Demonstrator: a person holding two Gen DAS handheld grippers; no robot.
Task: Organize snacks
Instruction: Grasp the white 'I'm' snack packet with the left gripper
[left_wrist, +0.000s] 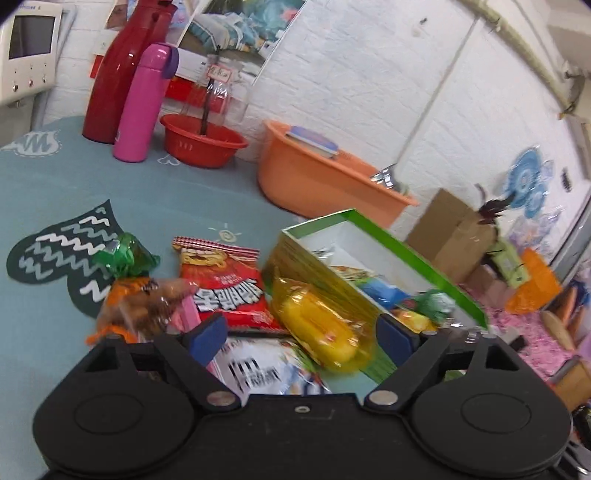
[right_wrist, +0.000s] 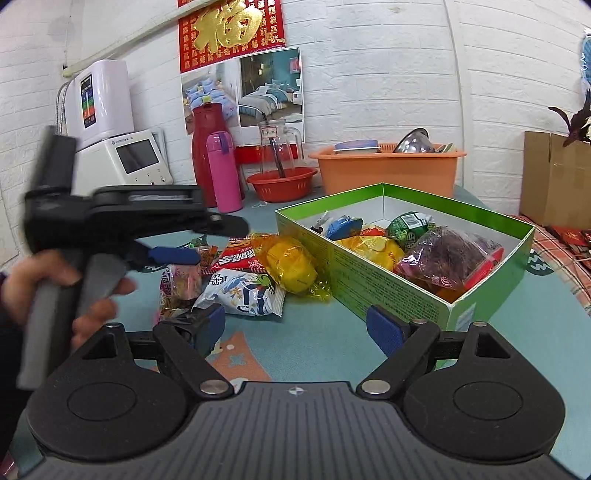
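Teal tablecloth (right_wrist: 325, 332), green box (right_wrist: 388, 291) holding snacks, left gripper (left_wrist: 301, 332) spread above yellow packet (left_wrist: 317, 325)

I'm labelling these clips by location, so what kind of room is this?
Probably a lived-in home room, perhaps a kitchen or dining corner. A red thermos and glass pitcher stand by the wall, an orange basin holds dishes, and a red calendar hangs above.
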